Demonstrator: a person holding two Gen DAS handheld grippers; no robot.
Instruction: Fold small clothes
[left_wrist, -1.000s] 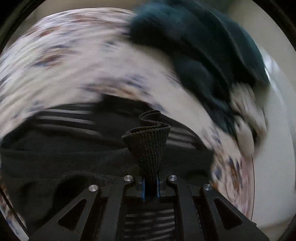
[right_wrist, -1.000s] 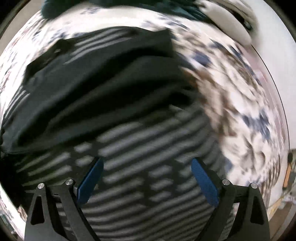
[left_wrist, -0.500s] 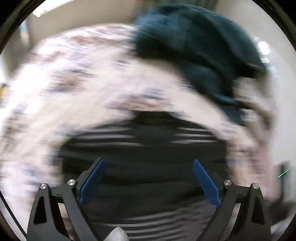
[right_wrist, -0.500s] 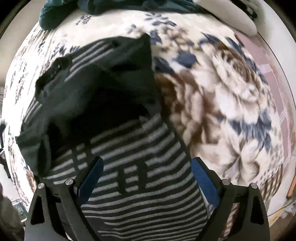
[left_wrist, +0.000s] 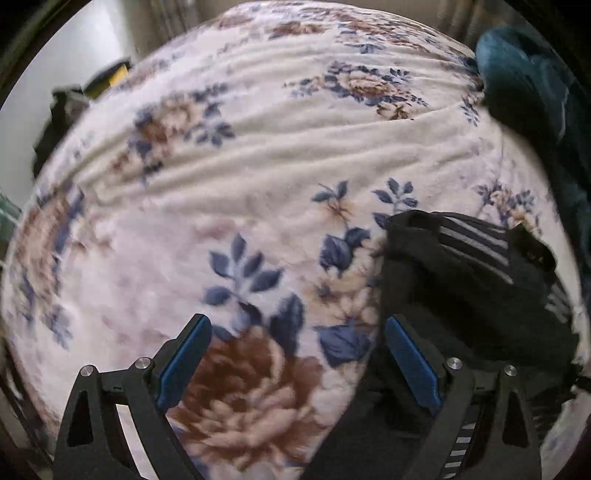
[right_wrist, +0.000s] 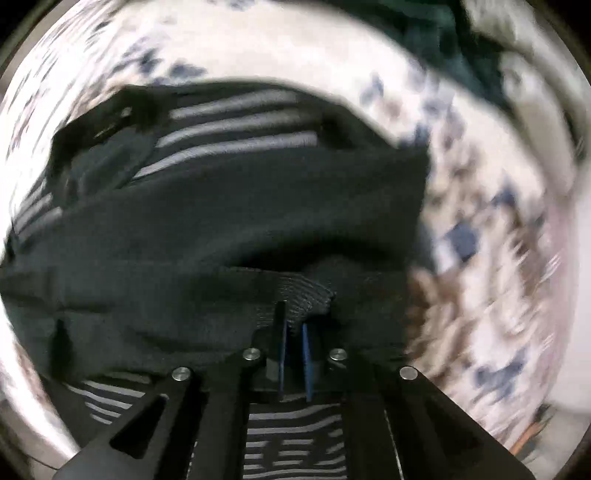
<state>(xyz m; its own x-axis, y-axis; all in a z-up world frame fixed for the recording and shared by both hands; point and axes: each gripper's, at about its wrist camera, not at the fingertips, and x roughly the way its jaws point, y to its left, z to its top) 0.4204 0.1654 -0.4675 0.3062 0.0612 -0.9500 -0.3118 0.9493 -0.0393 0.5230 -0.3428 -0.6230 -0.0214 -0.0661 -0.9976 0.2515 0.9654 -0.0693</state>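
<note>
We see the left gripper (left_wrist: 297, 363) spread wide over the floral blanket (left_wrist: 258, 166), striped garment (left_wrist: 480, 280) at its three o'clock; the right gripper (right_wrist: 294, 354) pinches its ribbed edge.

Plush, fuzzy floral blanket (left_wrist: 258, 177); matt, ribbed-knit striped garment (right_wrist: 236, 221)

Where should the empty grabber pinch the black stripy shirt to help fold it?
Probably the near edge of the black stripy shirt, which lies bunched on the flowery blanket. Bring the left hand-held gripper, open over bare blanket, in from above and sideways toward it. The right hand-held gripper already pinches a ribbed fold, so take a spot apart from that.
</note>
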